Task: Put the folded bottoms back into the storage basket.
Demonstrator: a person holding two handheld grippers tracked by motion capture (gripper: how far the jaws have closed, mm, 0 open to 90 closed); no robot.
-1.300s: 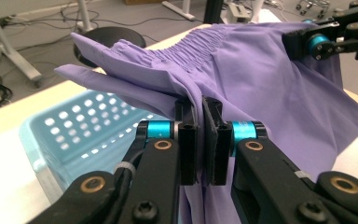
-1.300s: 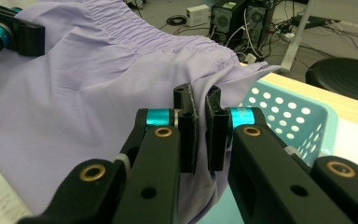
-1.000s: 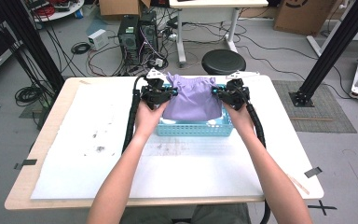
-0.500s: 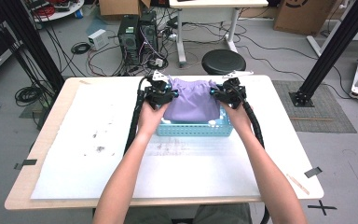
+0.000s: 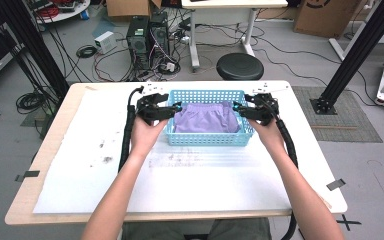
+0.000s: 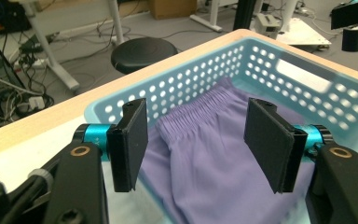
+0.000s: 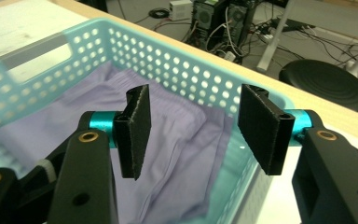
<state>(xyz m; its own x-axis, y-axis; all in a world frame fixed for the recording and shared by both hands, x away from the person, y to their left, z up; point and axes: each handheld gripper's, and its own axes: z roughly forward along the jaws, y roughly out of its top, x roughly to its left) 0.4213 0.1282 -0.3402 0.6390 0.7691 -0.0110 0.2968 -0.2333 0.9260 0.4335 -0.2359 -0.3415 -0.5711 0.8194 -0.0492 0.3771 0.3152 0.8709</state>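
Note:
A folded purple garment with an elastic waistband lies inside a light blue perforated basket at the far middle of the table. My left gripper hovers at the basket's left rim, open with nothing between its jaws; in the left gripper view it hangs over the cloth. At the basket's right rim my right gripper is open too; in the right gripper view it stands above the garment and the basket wall.
The basket stands on a white sheet covering a wooden table. Behind the far edge are a black stool, computer towers and floor cables. Black frame posts rise at right.
The garment was held up over the basket by both grippers; now it lies inside the basket, both grippers have let go and moved apart to the basket's left and right rims.

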